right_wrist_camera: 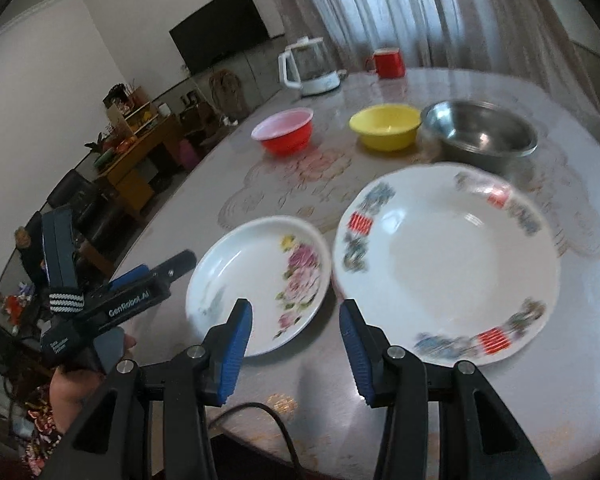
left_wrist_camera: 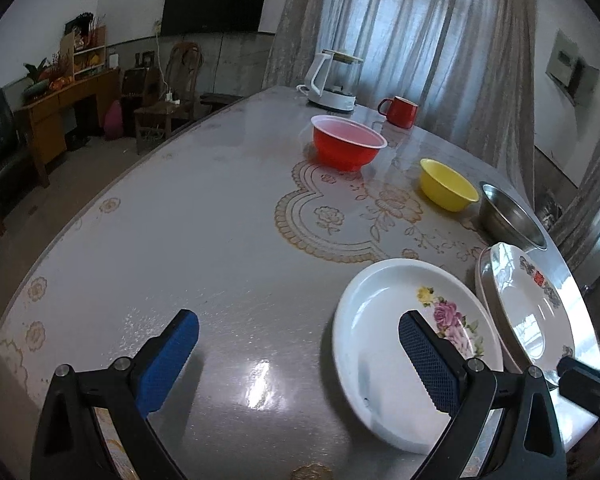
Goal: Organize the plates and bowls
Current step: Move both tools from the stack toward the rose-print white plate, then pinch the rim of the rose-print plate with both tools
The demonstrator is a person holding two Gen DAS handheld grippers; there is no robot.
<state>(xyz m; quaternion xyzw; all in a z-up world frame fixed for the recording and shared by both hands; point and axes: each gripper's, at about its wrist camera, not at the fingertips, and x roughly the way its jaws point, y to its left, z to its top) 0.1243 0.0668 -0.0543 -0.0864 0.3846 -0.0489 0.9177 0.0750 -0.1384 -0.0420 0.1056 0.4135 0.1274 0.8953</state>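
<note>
The rose plate (right_wrist_camera: 260,280) lay just ahead-left of the right gripper (right_wrist_camera: 296,344), empty with jaws apart; the left gripper (left_wrist_camera: 300,356), wide apart and empty, had it ahead-right, nearer.

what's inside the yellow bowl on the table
Nothing shows inside the yellow bowl: the right wrist view gives a bare yellow floor. Its near wall hides a little of the bottom.

Both views are taken from just above the table's (left_wrist_camera: 204,216) near edge, angled down across it toward the curtains (right_wrist_camera: 400,12). The rose plate (left_wrist_camera: 384,320) and three bowls are shared.
</note>
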